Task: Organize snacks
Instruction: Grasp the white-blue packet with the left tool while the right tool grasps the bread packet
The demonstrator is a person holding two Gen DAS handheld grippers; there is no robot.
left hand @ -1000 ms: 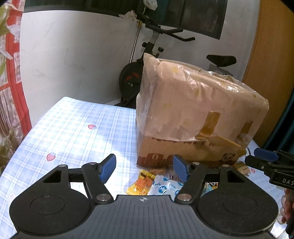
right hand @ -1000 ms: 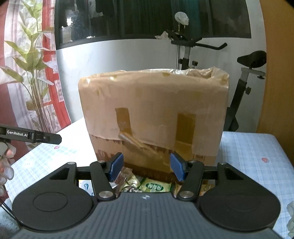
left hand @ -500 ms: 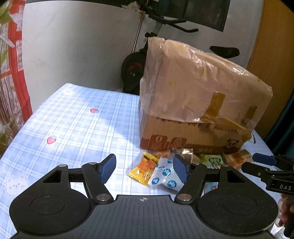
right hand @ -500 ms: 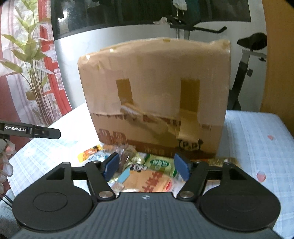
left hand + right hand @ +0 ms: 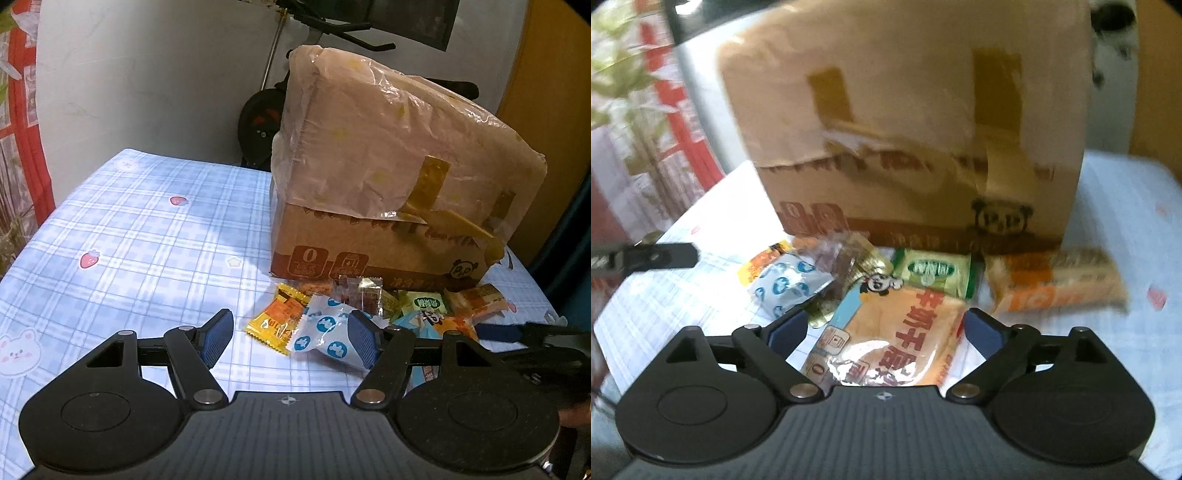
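Several snack packets lie in a heap on the checked tablecloth (image 5: pixel 140 236) in front of a cardboard box (image 5: pixel 373 254) draped in plastic. My left gripper (image 5: pixel 291 343) is open above the heap's left end, where a yellow-orange packet (image 5: pixel 277 321) and a white packet with blue dots (image 5: pixel 325 336) lie. My right gripper (image 5: pixel 886 332) is opening its jaws over a large orange packet with red characters (image 5: pixel 897 332); its pads do not press on it. Behind that lie a green packet (image 5: pixel 934 271) and an orange-and-white packet (image 5: pixel 1056 280). The right wrist view is blurred.
The box (image 5: pixel 905 122) stands tall right behind the snacks. An exercise bike (image 5: pixel 266 114) is beyond the table's far edge, against a white wall. A wooden panel (image 5: pixel 546 110) is at the right. Red curtain and plant leaves (image 5: pixel 635 88) are at the left.
Both grippers have come down and tipped toward the table, so the snack heap now shows in full. The right gripper's jaws have spread wider; the left jaws kept their gap.
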